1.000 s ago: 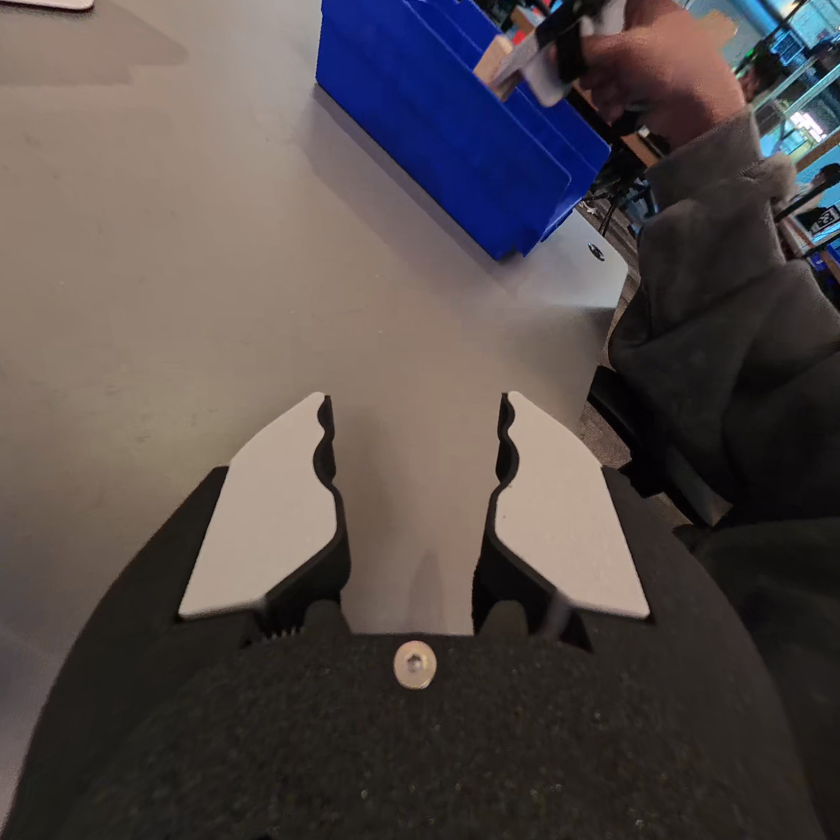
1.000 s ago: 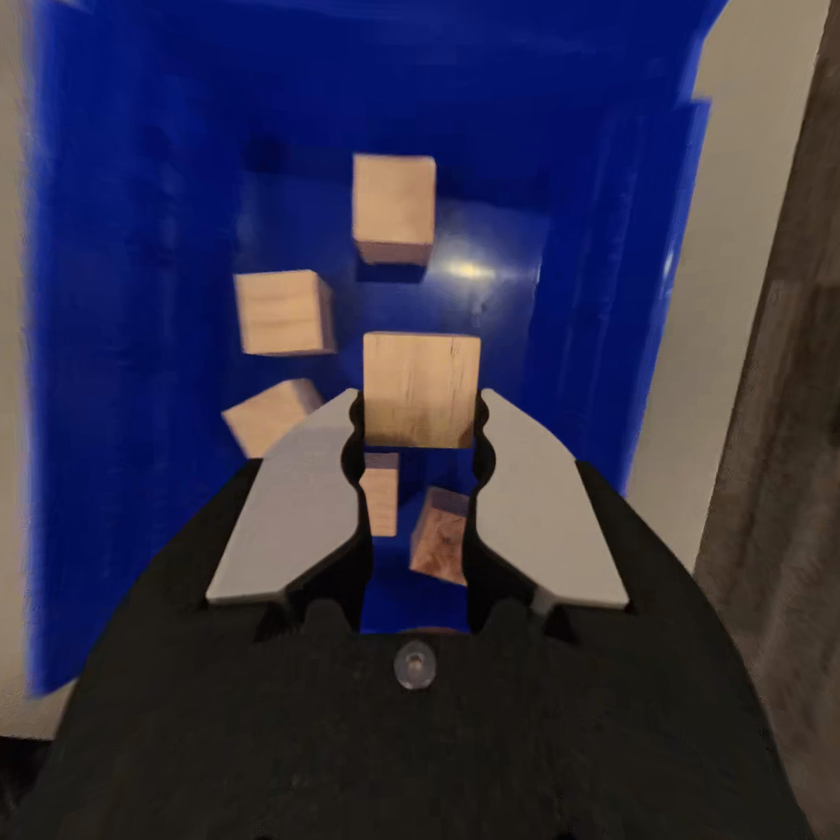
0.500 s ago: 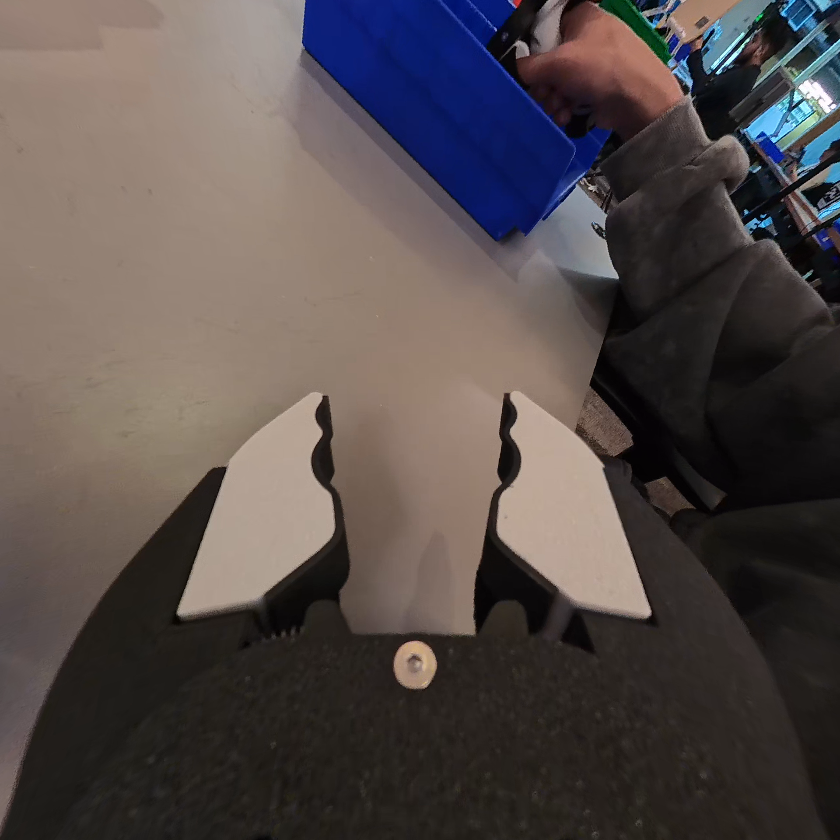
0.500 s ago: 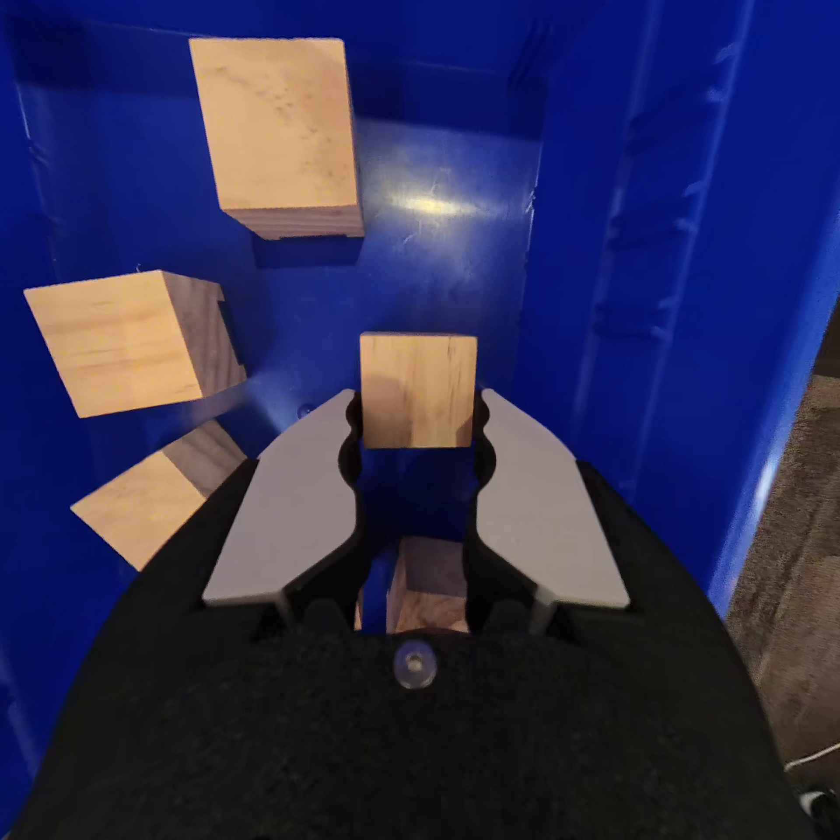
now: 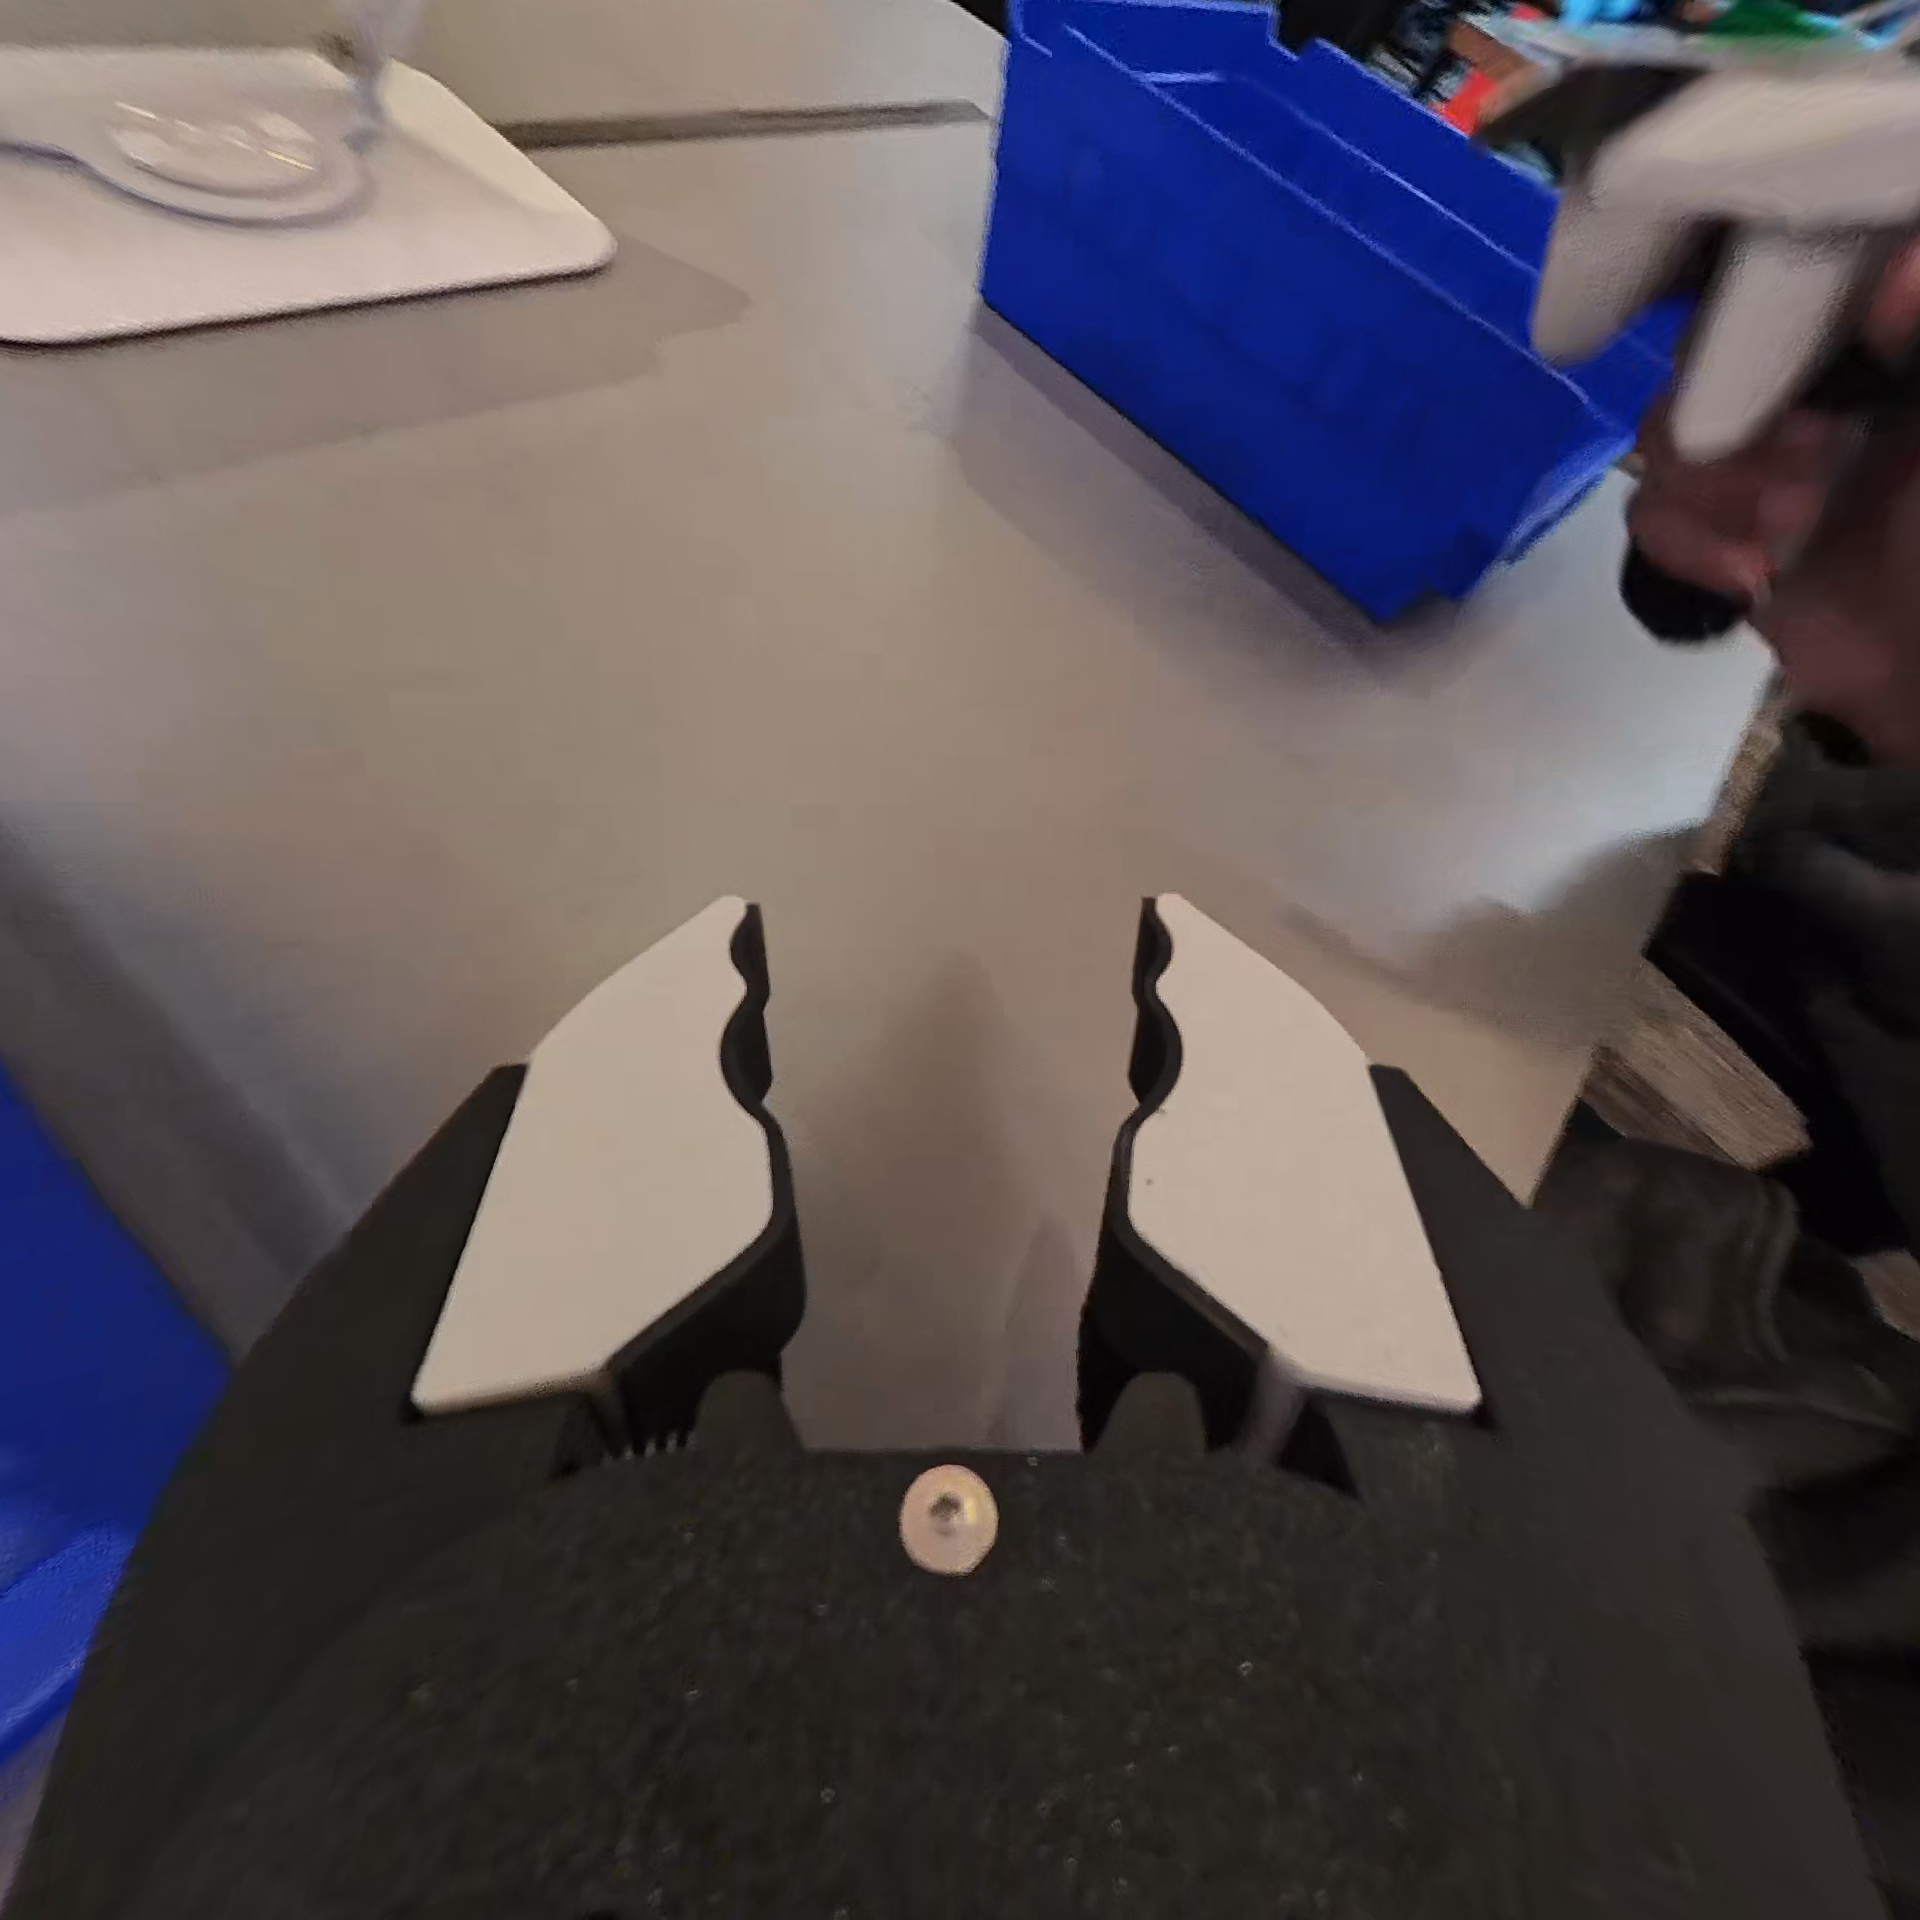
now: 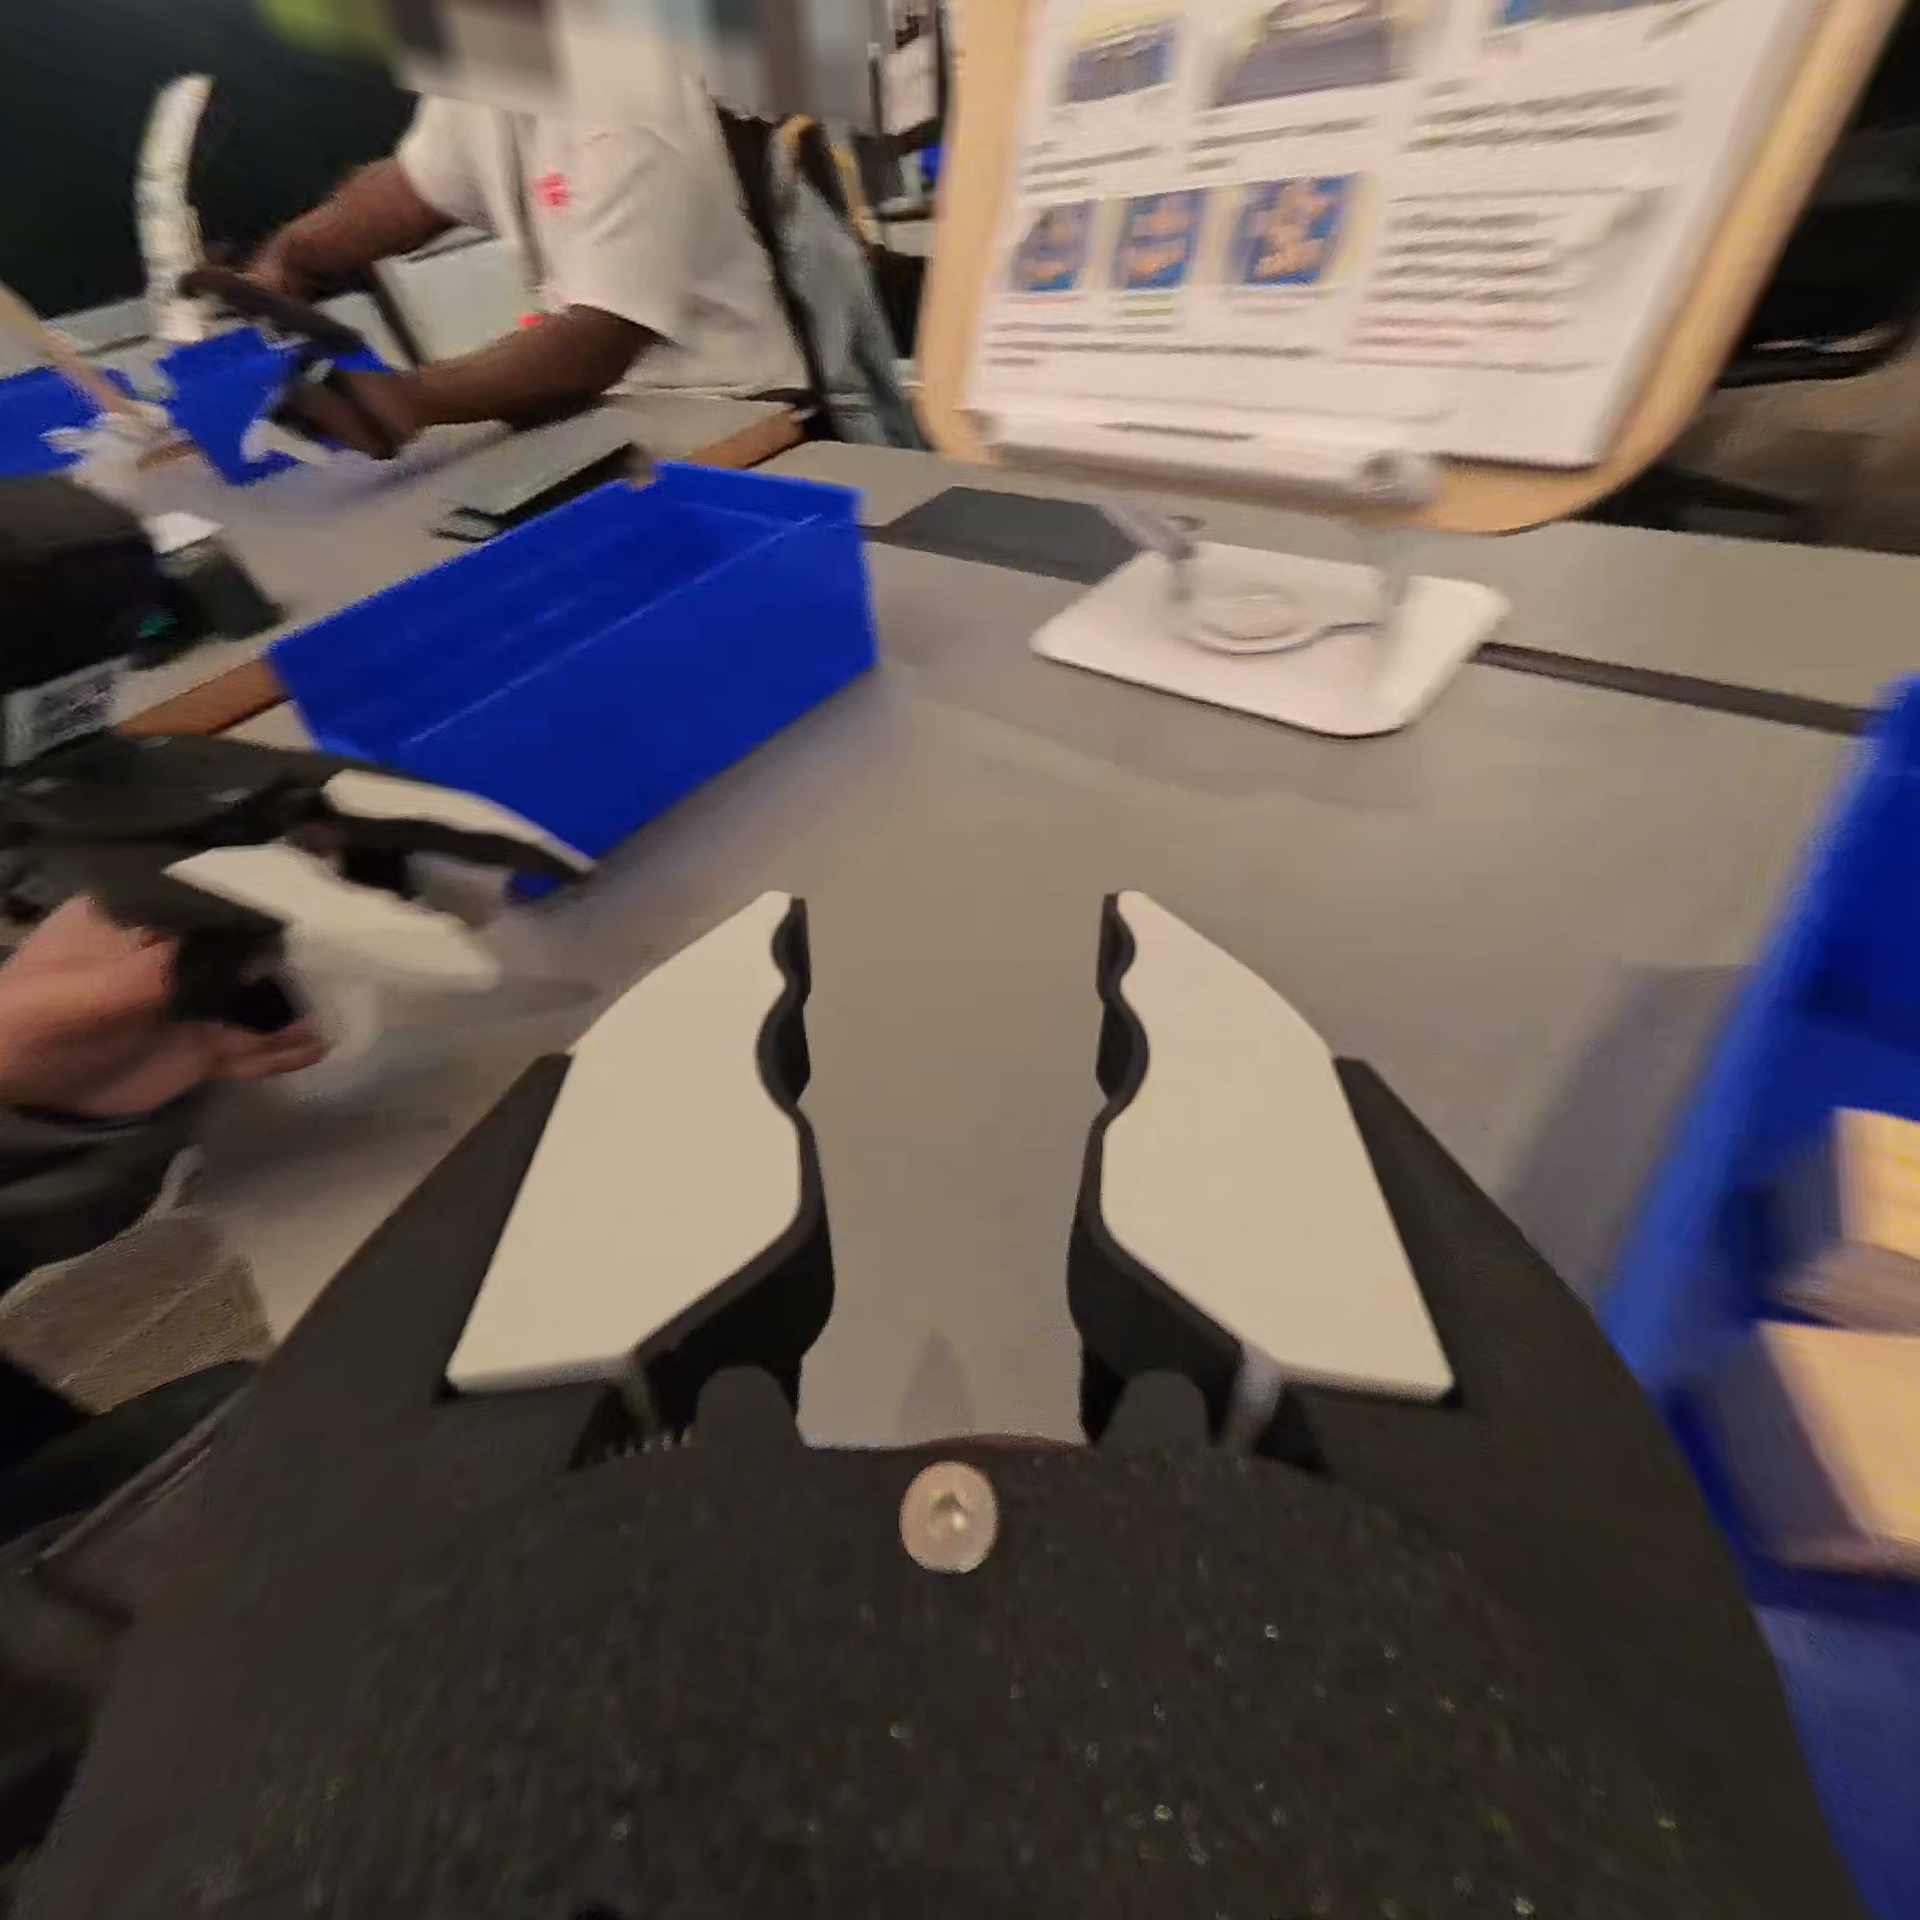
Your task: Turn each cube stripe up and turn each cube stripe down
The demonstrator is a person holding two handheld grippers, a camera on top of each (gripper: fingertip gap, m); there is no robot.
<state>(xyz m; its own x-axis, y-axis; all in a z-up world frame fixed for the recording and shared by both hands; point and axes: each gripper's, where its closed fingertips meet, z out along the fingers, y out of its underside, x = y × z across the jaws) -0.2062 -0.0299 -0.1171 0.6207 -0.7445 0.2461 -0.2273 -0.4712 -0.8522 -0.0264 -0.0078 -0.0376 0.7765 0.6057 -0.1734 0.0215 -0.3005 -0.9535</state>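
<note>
My left gripper (image 5: 948, 914) and right gripper (image 6: 951, 904) both gape wide and empty over the grey table (image 6: 1299, 831). Blurred wooden cubes (image 6: 1886, 1174) sit inside the blue bin (image 6: 1766, 1091), right of my right gripper.

From where I steer, my left tongs (image 5: 945, 914) hang over bare tabletop (image 5: 623, 623), nothing between their parted tips. Ahead and to their right a bin (image 5: 1247, 281) sits on the tabletop near its right edge; a stand's base plate (image 5: 260, 208) lies far ahead on the left. My right tongs (image 6: 951, 909) hover over the middle of the tabletop, tips apart with nothing between. To their left, beyond the left tongs, stands a second bin (image 6: 582, 665). The stand with its board (image 6: 1351, 208) rises straight ahead. Cubes (image 6: 1870, 1205) lie in the bin at the right edge.
</note>
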